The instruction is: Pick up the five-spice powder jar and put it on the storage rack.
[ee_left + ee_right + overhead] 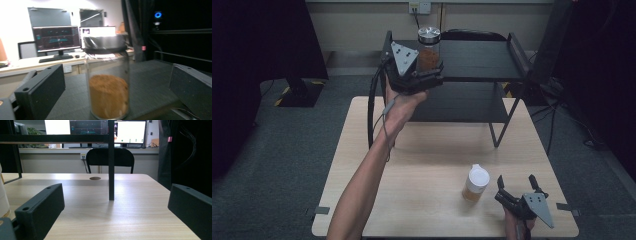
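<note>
On the far black shelf [482,60], your left gripper [430,75] brackets, jaws released, the silver-lidded glass jar of brown powder [428,49]; your right gripper [518,189] gapes too.

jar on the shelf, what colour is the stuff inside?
Orange-brown powder fills the lower half of the glass jar; the left gripper view shows it best.

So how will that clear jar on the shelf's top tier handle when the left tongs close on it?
The jar looks like rigid glass, so likely slippery and breakable. Tall and narrow, it may tip if nudged. Brown powder fills roughly its lower half, which probably steadies it. The left tongs stand open around it.
</note>
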A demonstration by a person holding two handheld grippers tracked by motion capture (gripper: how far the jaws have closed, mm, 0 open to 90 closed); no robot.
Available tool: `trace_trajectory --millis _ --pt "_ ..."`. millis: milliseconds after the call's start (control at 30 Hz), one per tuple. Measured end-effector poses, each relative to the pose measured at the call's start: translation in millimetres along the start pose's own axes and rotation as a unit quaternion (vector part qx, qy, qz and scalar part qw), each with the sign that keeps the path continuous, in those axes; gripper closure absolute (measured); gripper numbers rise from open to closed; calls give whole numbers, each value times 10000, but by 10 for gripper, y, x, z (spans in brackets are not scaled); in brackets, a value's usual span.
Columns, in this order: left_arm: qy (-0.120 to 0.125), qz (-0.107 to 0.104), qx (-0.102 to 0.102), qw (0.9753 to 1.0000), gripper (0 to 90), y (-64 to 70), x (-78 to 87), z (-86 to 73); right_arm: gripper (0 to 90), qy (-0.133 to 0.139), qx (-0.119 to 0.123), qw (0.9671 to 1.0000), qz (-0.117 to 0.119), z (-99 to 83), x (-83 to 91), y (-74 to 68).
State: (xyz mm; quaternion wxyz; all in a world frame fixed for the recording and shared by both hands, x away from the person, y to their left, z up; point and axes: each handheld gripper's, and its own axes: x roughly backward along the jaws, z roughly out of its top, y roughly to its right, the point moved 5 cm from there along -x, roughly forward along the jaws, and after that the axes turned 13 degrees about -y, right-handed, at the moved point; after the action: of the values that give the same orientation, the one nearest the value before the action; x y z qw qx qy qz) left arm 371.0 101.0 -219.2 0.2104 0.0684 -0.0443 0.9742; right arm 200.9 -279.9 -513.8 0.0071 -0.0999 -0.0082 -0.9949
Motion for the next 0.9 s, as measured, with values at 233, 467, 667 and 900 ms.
trace_trajectory --millis 233,467,667,900 --pt "97 -114 -132 9998 0 34 199 -109 0 -1 -3 10000 -23 0 0 -5" --pt "186 -244 -102 9995 0 29 364 -263 0 1 -6 10000 -42 0 1 -10" --pt "139 -117 90 9998 0 73 466 -593 0 0 -5 10000 -44 0 1 -10" --pt "-123 102 279 9995 0 119 561 -1034 0 1 -6 10000 -40 0 1 -9"
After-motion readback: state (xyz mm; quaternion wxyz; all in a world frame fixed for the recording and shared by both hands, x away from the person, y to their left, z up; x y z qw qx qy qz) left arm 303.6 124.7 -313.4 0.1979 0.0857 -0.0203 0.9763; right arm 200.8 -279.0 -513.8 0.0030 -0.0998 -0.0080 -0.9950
